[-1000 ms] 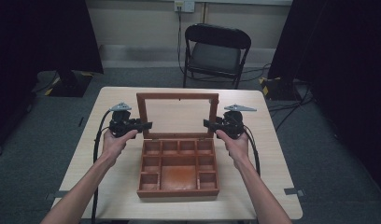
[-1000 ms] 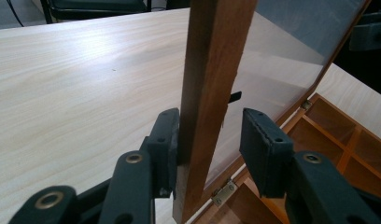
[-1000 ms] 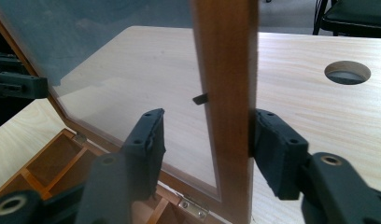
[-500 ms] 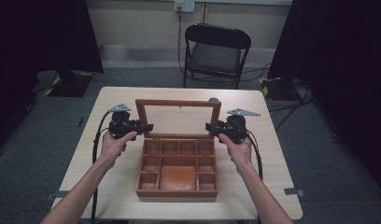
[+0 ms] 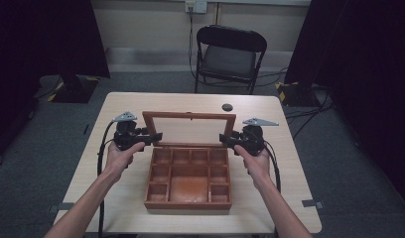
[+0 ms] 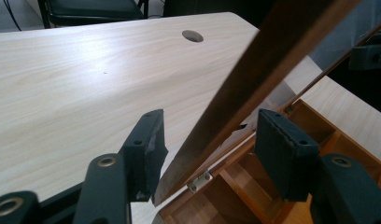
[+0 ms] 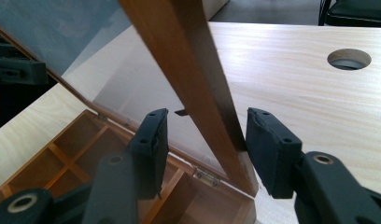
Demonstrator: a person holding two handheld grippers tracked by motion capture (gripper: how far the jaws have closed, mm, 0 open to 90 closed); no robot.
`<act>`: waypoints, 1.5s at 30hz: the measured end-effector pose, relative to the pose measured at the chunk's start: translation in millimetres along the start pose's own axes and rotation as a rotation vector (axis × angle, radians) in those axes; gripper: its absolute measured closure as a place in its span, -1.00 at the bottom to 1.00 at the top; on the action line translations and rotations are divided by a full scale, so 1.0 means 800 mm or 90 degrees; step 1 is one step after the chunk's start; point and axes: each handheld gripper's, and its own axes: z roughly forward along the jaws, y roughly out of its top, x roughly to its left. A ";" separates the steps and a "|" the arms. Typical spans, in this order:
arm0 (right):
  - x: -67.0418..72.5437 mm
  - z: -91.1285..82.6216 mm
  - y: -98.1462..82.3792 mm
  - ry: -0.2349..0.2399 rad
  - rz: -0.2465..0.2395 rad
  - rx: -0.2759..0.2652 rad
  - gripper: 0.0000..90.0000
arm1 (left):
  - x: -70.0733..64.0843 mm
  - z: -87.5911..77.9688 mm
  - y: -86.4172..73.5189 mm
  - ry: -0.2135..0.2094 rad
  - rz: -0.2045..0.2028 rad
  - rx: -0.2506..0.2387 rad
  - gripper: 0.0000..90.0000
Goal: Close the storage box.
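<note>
With the wooden box (image 5: 188,177) resting open at the centre of the table (image 5: 290,163), I see brown compartments along its sides around a larger middle cell. Its lid (image 5: 189,128), a wood frame around a clear pane, stands raised on small metal hinges (image 6: 200,180). I hold the left gripper (image 6: 202,154) at the lid's left edge and the right gripper (image 7: 205,149) at its right edge. Both sets of jaws are spread, straddling the frame without clamping it.
</note>
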 end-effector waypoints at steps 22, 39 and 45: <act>0.005 -0.016 -0.018 -0.004 0.020 0.021 -0.13 | -0.007 -0.014 -0.011 0.001 0.007 0.013 -0.22; -0.005 -0.022 -0.039 0.002 0.023 0.072 -0.07 | -0.015 -0.013 -0.023 -0.015 0.019 0.043 -0.32; -0.011 -0.030 -0.041 -0.004 0.025 0.076 0.00 | -0.015 -0.014 -0.022 -0.019 0.018 0.040 -0.33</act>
